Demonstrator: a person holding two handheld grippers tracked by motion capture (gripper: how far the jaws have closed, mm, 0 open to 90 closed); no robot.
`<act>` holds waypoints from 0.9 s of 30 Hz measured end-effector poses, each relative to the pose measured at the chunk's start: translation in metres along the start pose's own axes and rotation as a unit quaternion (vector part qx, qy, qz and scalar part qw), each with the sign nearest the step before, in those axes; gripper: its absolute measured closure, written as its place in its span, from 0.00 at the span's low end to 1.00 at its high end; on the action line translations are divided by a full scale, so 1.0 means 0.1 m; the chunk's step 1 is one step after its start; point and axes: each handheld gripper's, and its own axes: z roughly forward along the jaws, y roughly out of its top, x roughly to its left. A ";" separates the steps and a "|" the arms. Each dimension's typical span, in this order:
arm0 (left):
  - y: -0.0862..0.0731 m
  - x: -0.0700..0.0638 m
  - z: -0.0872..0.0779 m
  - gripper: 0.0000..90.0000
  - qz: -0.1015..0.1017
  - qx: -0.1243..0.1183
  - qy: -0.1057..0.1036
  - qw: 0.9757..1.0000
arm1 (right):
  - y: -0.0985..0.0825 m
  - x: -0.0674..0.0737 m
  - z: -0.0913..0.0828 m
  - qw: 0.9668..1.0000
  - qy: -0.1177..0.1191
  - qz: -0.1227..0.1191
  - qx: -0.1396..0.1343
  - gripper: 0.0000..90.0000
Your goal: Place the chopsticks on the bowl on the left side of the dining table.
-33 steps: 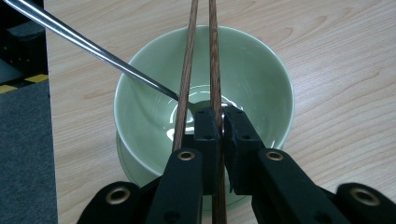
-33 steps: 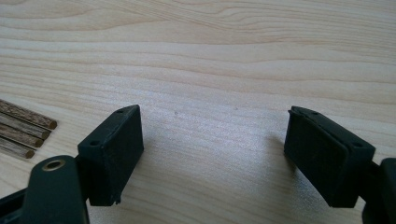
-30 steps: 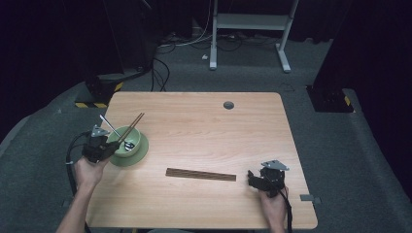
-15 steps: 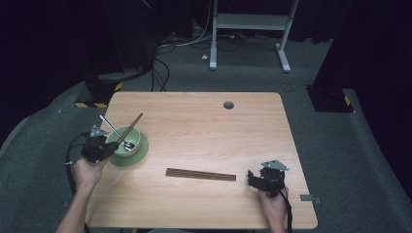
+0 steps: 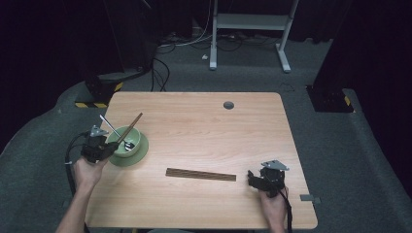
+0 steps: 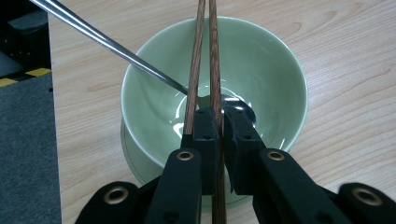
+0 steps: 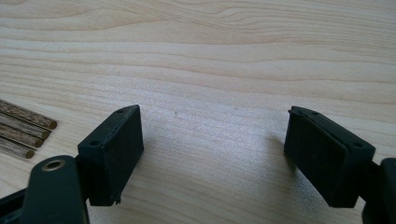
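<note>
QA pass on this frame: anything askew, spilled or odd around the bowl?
No spill or damage. The left claw is shut on a pair of chopsticks over the green bowl, and a metal spoon leans over its rim. More chopsticks lie neatly on the table.

Lab or studio recording space: lone light-wood table (image 5: 204,121) with cable grommet hole (image 5: 228,105) on grey carpet (image 5: 369,160), black drapes all round, loose cables (image 5: 160,73) far left, white desk frame (image 5: 250,29) at far side, hazard-striped base (image 5: 99,92).
</note>
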 end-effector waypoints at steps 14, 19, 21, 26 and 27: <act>-0.01 -0.01 -0.03 0.90 0.000 -0.006 -0.005 1.000 | 0.00 0.00 0.00 1.000 0.000 0.000 0.000 0.21; 0.00 -0.04 -0.05 0.85 0.005 -0.011 -0.004 1.000 | 0.00 0.00 0.00 1.000 0.000 0.000 0.000 0.21; 0.01 -0.05 -0.06 0.83 0.007 -0.015 -0.005 1.000 | 0.00 0.00 0.00 1.000 0.000 0.000 0.000 0.21; 0.02 -0.07 -0.09 0.74 0.010 -0.019 0.001 1.000 | 0.00 0.00 0.00 1.000 0.000 0.000 0.000 0.21; 0.01 -0.07 -0.09 0.72 0.009 -0.018 0.003 1.000 | 0.00 0.00 0.00 1.000 0.000 0.000 0.000 0.21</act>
